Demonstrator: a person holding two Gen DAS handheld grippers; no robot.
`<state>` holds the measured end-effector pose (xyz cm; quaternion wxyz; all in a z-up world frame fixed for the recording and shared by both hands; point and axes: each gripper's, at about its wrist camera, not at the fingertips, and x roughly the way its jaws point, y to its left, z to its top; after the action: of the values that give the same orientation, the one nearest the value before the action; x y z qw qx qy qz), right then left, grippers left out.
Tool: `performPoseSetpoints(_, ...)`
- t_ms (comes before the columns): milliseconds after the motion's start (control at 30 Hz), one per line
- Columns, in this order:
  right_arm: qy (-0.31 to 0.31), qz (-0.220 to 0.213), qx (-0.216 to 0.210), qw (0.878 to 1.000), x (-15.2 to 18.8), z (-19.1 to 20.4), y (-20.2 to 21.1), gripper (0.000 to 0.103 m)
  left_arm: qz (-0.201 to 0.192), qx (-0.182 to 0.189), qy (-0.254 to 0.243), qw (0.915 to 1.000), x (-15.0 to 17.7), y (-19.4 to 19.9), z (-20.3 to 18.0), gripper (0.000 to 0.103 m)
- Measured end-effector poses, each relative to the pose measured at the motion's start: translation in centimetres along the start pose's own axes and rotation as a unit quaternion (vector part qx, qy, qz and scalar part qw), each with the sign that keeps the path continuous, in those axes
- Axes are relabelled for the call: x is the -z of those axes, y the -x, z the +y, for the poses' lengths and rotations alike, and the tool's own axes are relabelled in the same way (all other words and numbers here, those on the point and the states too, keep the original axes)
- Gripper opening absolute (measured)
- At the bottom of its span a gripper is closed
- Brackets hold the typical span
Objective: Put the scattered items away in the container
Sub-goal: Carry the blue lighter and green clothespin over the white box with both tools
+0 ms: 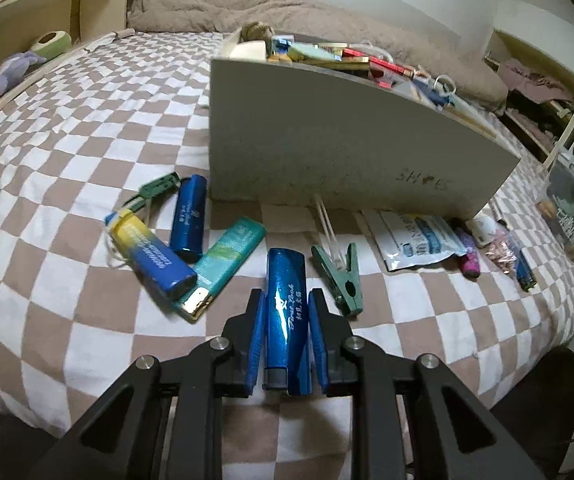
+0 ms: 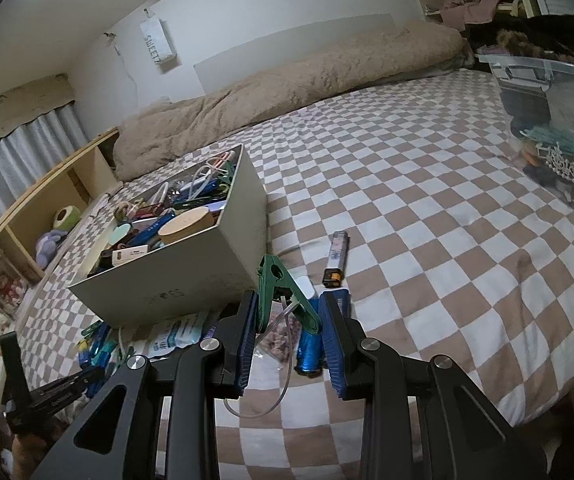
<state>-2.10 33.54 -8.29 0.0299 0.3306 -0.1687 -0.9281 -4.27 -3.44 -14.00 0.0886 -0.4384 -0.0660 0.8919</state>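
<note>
My left gripper [image 1: 286, 296] is shut on a shiny blue lighter [image 1: 287, 320], which lies lengthwise between the blue pads above the checked bedspread. My right gripper [image 2: 289, 298] is shut on a green clothes peg [image 2: 283, 300], and a thin white cable [image 2: 285, 364] hangs under it. The pale box [image 1: 327, 140] [image 2: 191, 276], full of several small items, stands just beyond both grippers. Loose on the bed before it lie a yellow-and-blue lighter [image 1: 151, 256], a dark blue lighter [image 1: 189, 216], a teal lighter [image 1: 219, 268] and another green peg [image 1: 343, 276].
A wipes packet [image 1: 415, 240], a pink object [image 1: 469, 260] and a bag of pink beads [image 1: 501, 252] lie by the box's right corner. A lighter with an orange end [image 2: 337, 256] lies alone on the bed. A clear plastic bin [image 2: 555, 120] stands far right. A rumpled duvet [image 2: 287, 88] lies behind.
</note>
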Motion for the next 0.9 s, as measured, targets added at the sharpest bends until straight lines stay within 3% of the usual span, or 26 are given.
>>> performPoseSetpoints(467,0.041,-0.024,-0.054,0.997,-2.5,4.7,0.7,0.032,-0.078,0.03,0.003,0.9965,-3.9,5.2,-0.1,0.022)
performPoseSetpoints(900,0.07,-0.037,-0.093,0.993,-6.2,8.3,-0.7,0.032,-0.119,0.043,-0.014,0.9919,-10.1,5.3,-1.1,0.022)
